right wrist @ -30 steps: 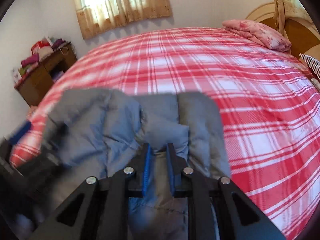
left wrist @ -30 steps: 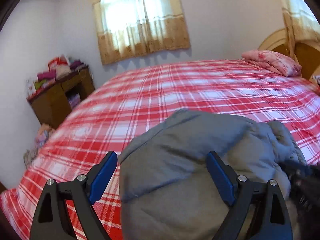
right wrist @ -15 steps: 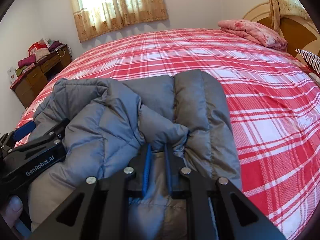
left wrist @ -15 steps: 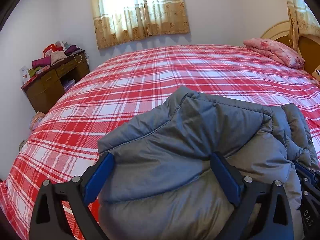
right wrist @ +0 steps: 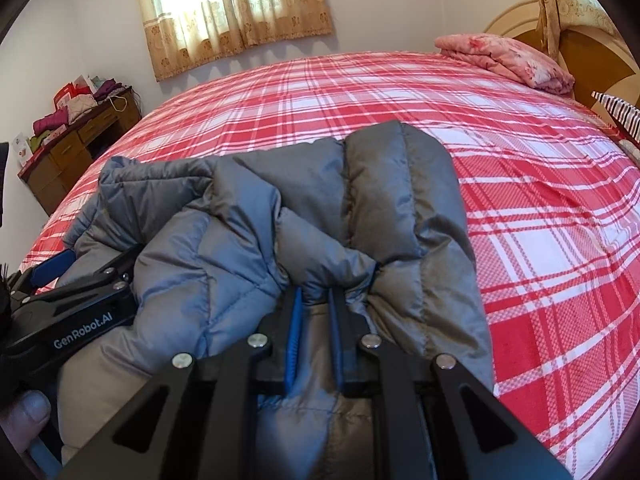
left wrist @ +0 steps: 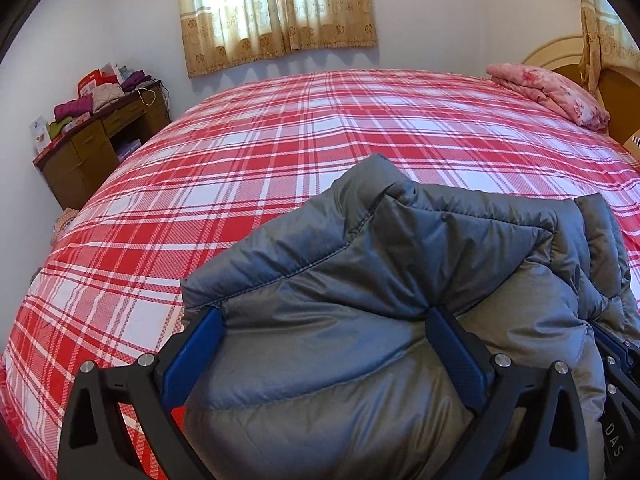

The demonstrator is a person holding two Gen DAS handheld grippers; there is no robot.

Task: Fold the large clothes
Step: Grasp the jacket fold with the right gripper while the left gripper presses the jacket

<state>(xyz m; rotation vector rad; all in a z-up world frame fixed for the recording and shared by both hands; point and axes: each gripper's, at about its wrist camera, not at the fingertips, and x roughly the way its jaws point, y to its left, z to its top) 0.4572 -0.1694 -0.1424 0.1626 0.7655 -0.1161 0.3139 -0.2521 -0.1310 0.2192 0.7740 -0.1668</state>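
Observation:
A grey puffer jacket (left wrist: 360, 280) lies bunched in a thick fold on the red plaid bed (left wrist: 280, 152); it also shows in the right wrist view (right wrist: 384, 200). My left gripper (left wrist: 320, 328) is open, its blue fingers wide apart and astride a padded fold of the jacket. My right gripper (right wrist: 316, 300) is shut on a pinch of the jacket's fabric at its near edge. The left gripper also shows in the right wrist view (right wrist: 76, 272), at the jacket's left side.
A pink folded blanket (left wrist: 548, 92) lies at the headboard end, far right. A wooden desk (left wrist: 92, 144) piled with clothes stands left of the bed by the wall. A curtained window (left wrist: 276, 8) is behind the bed. The bed's far half is bare plaid sheet.
Both grippers and the jacket have moved forward and down onto the bed. The jacket's fold now sits between the left fingers. The right gripper has stayed shut on the fabric.

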